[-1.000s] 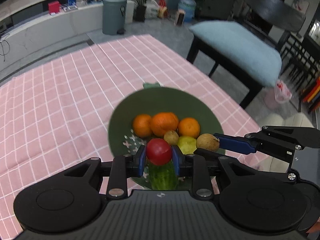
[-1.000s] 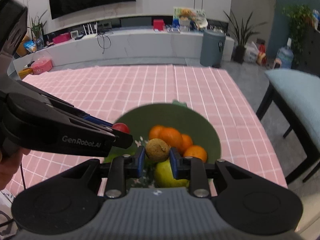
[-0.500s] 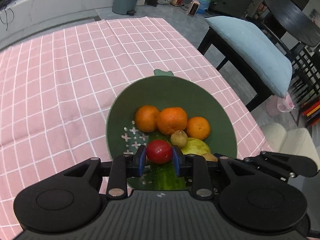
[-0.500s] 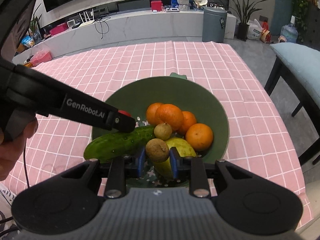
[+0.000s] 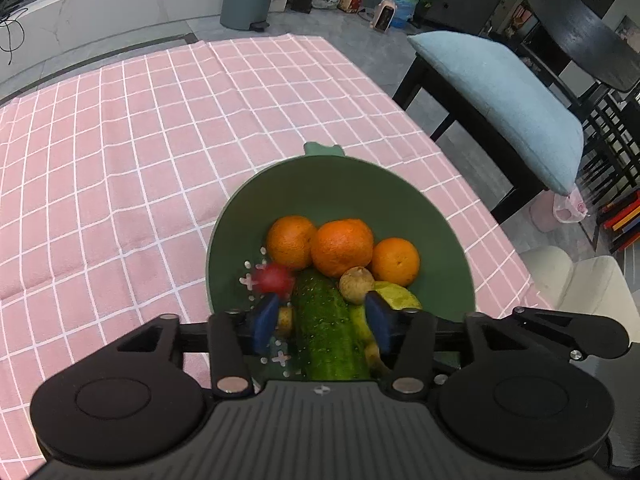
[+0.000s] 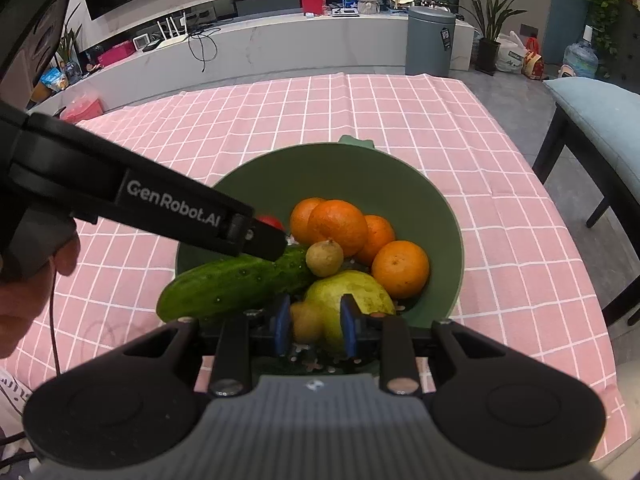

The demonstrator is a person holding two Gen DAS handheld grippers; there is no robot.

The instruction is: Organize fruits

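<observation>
Item: one green bowl point(image 6: 420, 200), which stood on your desk over a pink checked cloth point(image 6: 400, 112), a small tab at its far rim. Contents, as counted: three oranges point(image 5: 342, 247) grouped toward the back; in the right wrist view a fourth orange point(image 6: 401, 268) lay at the right; one cucumber point(image 6: 236, 284) lay across the near left with its blunt end over the rim; one pale green fruit point(image 6: 352, 292), pear-like, sat at the near side; one small brown round fruit point(image 6: 325, 258) rested between cucumber and oranges; one small red tomato point(image 5: 274, 279) lay free on the bowl floor at the left, blurred. Your left tongs point(image 5: 322, 320) were spreading, blue pads wide to either side of the cucumber, and gripped nothing; the tomato lay just beyond the left pad. Your right tongs point(image 6: 314, 326) were nearly pressed together and pinched a second small brown fruit point(image 6: 306, 322) low over the near side of the bowl, touching the pale green fruit. Your left hand point(image 6: 24, 296) showed at the picture's edge around the handle. Beyond the desk: a grey bin point(image 6: 430, 40), a cushioned bench point(image 5: 500, 100), and a low white counter point(image 6: 240, 52) with oddments.
</observation>
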